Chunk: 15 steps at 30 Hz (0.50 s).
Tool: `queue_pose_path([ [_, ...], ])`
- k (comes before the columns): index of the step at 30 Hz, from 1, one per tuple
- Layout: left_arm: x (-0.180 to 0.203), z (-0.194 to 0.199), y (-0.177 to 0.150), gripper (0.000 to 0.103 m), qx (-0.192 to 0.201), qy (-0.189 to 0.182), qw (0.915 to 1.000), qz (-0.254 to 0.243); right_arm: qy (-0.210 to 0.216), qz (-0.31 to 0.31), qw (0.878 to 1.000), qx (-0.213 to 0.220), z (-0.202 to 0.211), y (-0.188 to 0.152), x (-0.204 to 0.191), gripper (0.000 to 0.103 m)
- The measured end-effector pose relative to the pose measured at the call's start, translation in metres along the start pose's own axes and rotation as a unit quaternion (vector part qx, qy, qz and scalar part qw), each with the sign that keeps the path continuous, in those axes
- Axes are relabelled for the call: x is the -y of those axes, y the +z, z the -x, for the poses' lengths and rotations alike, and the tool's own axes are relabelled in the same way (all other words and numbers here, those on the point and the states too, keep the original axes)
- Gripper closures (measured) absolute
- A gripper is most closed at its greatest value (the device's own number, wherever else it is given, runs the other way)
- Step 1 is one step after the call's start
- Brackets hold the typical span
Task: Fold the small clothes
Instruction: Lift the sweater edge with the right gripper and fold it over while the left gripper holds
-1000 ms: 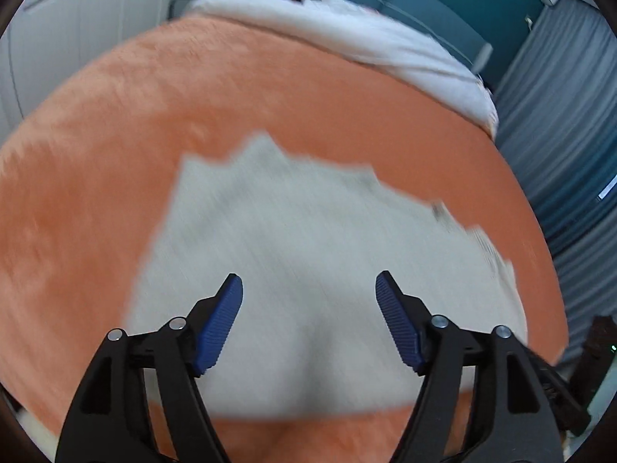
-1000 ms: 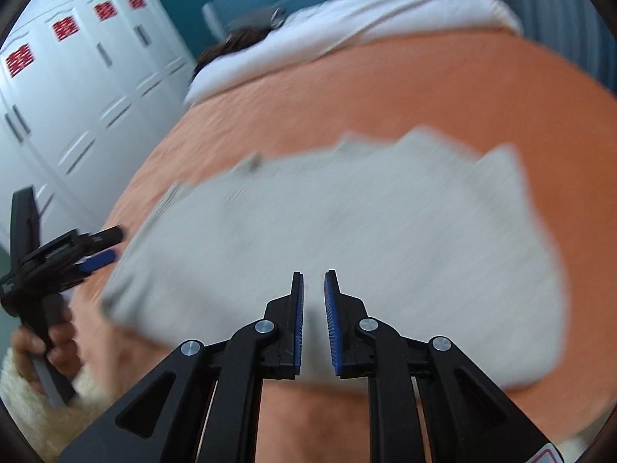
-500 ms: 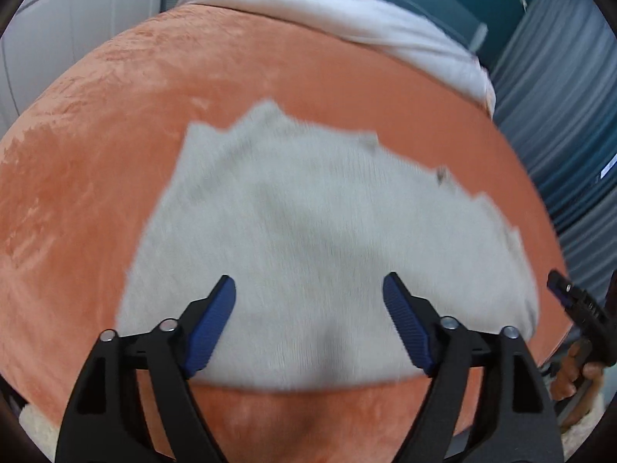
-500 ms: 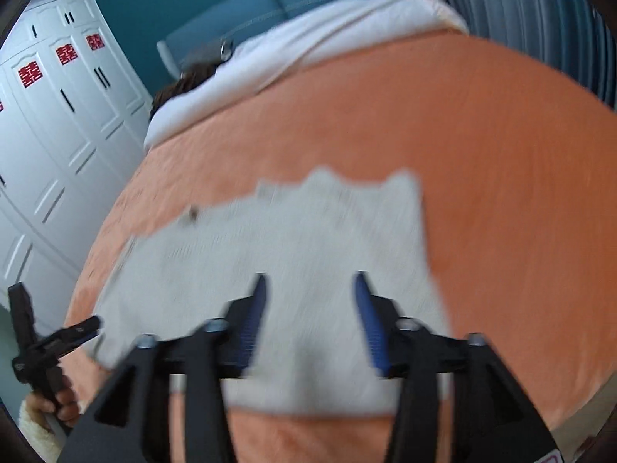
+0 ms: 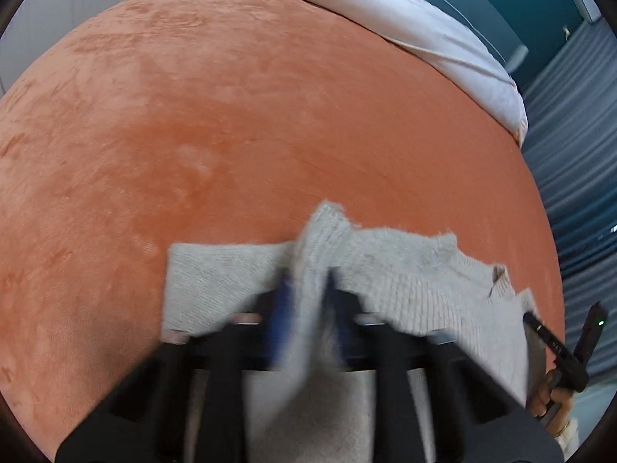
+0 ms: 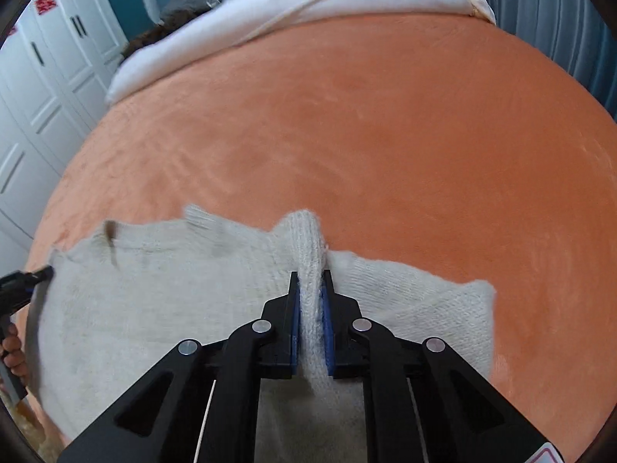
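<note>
Left tool [image 5: 304,289]: my jaws, spread a moment ago, are closing on a raised fold of the grey knit garment [image 5: 416,281].
Right tool [image 6: 310,301]: closing too, pinching a ridge of it.
Garment: now at the near edge of the orange bed cover [image 6: 385,123].

Sweater [image 6: 154,301]: pale grey-cream ribbed knit, small brown tag at neckline, lower centre of both frames. Blanket [image 6: 385,135]: plain orange plush. Duvet [image 6: 308,4]: white, top of frame. Gripper [image 6: 310,308]: black body, blue pads. Wardrobe doors [image 6: 46,69]: white with red emblems, upper left. Wall: teal.
</note>
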<state>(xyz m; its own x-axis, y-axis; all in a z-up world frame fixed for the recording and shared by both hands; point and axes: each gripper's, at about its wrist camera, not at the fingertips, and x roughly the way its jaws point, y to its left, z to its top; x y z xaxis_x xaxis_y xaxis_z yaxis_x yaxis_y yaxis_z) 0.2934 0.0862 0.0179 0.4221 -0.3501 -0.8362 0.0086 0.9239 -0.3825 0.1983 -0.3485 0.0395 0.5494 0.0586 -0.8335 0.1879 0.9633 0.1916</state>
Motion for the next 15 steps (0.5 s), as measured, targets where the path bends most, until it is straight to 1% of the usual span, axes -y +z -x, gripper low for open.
queue_pose_path([
  [1, 0.003, 0.012, -0.003, 0.094, 0.02, -0.005, 0.9998, -0.006, 0.01, 0.004, 1.0, 0.023, 0.012, -0.001, -0.004, 0.095],
  [3, 0.009, 0.046, -0.012, 0.094, 0.061, -0.021, 0.9976, -0.024, 0.047, 0.017, 0.995, 0.081, 0.06, -0.01, -0.013, 0.095],
  [4, 0.01, 0.07, -0.02, 0.094, 0.082, -0.039, 0.9954, -0.03, 0.079, 0.023, 0.991, 0.11, 0.092, -0.018, -0.016, 0.095],
  [5, 0.01, 0.094, -0.029, 0.094, 0.1, -0.057, 0.9928, -0.034, 0.111, 0.034, 0.985, 0.13, 0.12, -0.027, -0.018, 0.095],
  [7, 0.005, 0.15, -0.059, 0.094, 0.134, -0.094, 0.9854, -0.044, 0.171, 0.065, 0.971, 0.156, 0.177, -0.053, -0.02, 0.095],
  [8, 0.0, 0.174, -0.075, 0.094, 0.14, -0.107, 0.9832, -0.046, 0.198, 0.086, 0.963, 0.161, 0.209, -0.07, -0.019, 0.095],
  [9, -0.005, 0.196, -0.09, 0.094, 0.143, -0.118, 0.9816, -0.047, 0.219, 0.106, 0.958, 0.154, 0.237, -0.087, -0.017, 0.096],
  [11, -0.018, 0.24, -0.124, 0.094, 0.142, -0.138, 0.9791, -0.049, 0.24, 0.129, 0.953, 0.134, 0.277, -0.114, -0.01, 0.096],
  [13, -0.03, 0.275, -0.152, 0.094, 0.132, -0.146, 0.9793, -0.047, 0.247, 0.133, 0.952, 0.124, 0.313, -0.135, 0.004, 0.096],
  [15, -0.038, 0.3, -0.168, 0.094, 0.122, -0.138, 0.9821, -0.038, 0.249, 0.115, 0.952, 0.133, 0.344, -0.147, 0.021, 0.097],
])
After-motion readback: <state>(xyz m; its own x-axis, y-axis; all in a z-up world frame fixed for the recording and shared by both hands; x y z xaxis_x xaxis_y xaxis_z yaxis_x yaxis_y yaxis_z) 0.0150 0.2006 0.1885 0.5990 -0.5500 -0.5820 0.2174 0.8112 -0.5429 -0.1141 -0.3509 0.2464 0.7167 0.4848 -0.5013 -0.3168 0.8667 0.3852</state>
